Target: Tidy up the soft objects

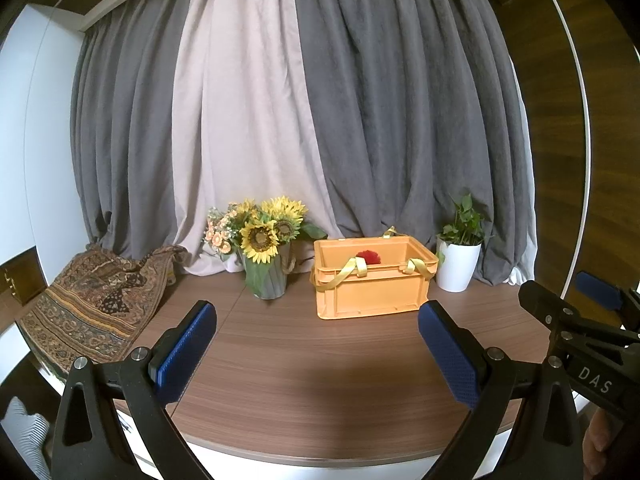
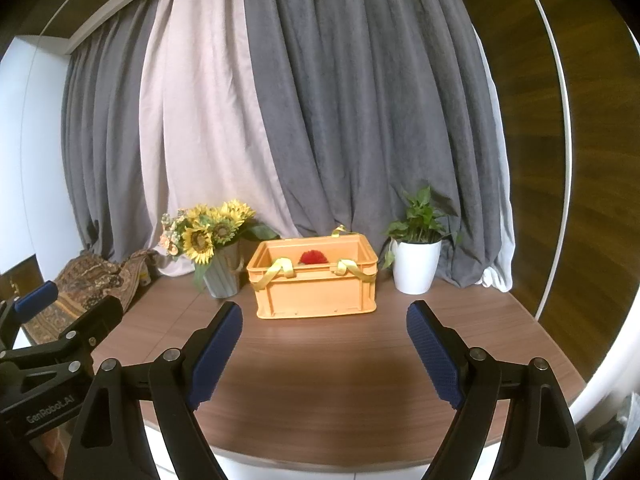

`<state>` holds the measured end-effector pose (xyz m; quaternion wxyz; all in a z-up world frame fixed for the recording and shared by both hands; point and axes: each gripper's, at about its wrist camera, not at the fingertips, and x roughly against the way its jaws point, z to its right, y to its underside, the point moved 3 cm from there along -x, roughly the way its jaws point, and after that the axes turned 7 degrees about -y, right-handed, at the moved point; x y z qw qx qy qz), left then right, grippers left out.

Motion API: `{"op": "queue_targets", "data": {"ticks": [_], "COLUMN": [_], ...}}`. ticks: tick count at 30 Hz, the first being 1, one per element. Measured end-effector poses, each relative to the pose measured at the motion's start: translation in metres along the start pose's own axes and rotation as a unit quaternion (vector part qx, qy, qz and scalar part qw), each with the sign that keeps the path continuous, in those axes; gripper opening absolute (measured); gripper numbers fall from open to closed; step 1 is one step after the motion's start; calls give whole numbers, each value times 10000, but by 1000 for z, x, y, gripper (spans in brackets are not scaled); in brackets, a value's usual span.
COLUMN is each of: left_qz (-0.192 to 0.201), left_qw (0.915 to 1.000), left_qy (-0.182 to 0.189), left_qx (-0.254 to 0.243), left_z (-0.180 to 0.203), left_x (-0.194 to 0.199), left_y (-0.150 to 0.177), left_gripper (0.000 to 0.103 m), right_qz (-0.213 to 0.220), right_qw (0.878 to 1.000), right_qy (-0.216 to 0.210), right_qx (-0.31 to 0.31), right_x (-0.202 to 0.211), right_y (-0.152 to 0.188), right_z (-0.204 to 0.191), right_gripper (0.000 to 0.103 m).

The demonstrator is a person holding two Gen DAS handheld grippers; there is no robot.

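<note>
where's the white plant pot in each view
Left wrist: white plant pot right of centre, just right of the orange crate.
Right wrist: white plant pot right of centre, again right of the orange crate.
Shared landmark: the crate.

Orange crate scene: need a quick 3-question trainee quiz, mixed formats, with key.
1. True or false: the orange crate stands between the sunflower vase and the white plant pot.
2. Which soft thing shows inside the crate?
A. a red fluffy item
B. a blue sock
C. a grey towel
3. Fill in: the patterned cloth lies at the table's ____ edge in the left wrist view.

Key
1. True.
2. A.
3. Left. Both the left gripper and right gripper have open, empty jaws.
</note>
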<state>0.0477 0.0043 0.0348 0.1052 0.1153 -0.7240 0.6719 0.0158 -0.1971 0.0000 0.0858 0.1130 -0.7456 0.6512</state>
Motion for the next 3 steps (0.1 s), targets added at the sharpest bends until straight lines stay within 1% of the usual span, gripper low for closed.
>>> {"op": "queue_targets", "data": {"ticks": [3], "left_qz": [-7], "left_qw": [10000], "left_qy": [-4], "left_qx": [-1], "left_z": [0], "left_x": [0], "left_y": [0], "left_gripper": [103], "right_qz": [5], "right_qw": [10000], "right_qy": [4], "right_qx": [5], "right_x": [-1], "right_y": [0], "right_z": [0], "right_gripper": [85]}}
